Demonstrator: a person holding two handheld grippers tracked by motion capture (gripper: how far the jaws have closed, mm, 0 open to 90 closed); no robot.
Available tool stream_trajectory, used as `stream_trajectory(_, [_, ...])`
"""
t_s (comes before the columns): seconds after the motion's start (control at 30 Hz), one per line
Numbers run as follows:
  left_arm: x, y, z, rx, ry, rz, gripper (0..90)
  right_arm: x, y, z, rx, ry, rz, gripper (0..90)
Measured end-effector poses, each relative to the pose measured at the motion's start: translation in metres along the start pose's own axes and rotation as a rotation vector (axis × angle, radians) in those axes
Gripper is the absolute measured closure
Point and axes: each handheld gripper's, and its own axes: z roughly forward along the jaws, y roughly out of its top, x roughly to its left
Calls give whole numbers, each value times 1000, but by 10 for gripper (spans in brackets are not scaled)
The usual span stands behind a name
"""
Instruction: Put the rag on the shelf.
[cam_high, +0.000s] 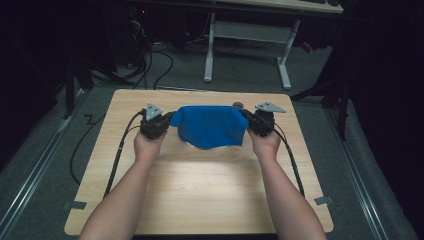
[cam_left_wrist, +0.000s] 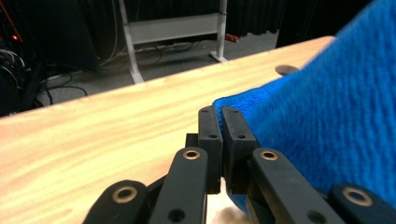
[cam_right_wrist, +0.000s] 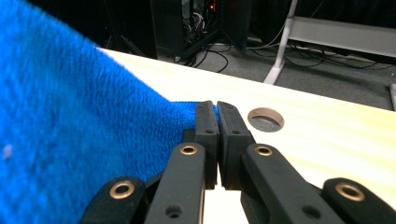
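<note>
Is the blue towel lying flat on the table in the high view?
No, the blue towel hangs stretched between the left claw and the right claw.

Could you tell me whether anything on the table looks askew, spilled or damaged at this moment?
Nothing stands out. The blue cloth hangs stretched between the left gripper and the right gripper, each shut on a top corner, with its lower edge sagging onto the wooden table. The round hole in the tabletop looks like a built-in cable opening, not damage.
</note>
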Motion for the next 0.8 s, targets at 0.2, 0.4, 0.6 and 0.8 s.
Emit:
stream_trajectory(0.2, [-5, -11, 4, 23, -14, -6, 874, 3, -11, 2, 31, -4, -12, 887])
stream_trajectory(0.4, [-10, -19, 9, 48, -29, 1, 874, 7, -25, 5, 48, 2, -14, 887])
stream_trajectory(0.6, [-10, -25, 13, 70, -49, -28, 872, 9, -35, 9, 67, 8, -11, 887])
stream_trajectory(0.8, [-11, -28, 17, 88, -66, -41, 865, 8, -43, 9, 68, 5, 10, 886])
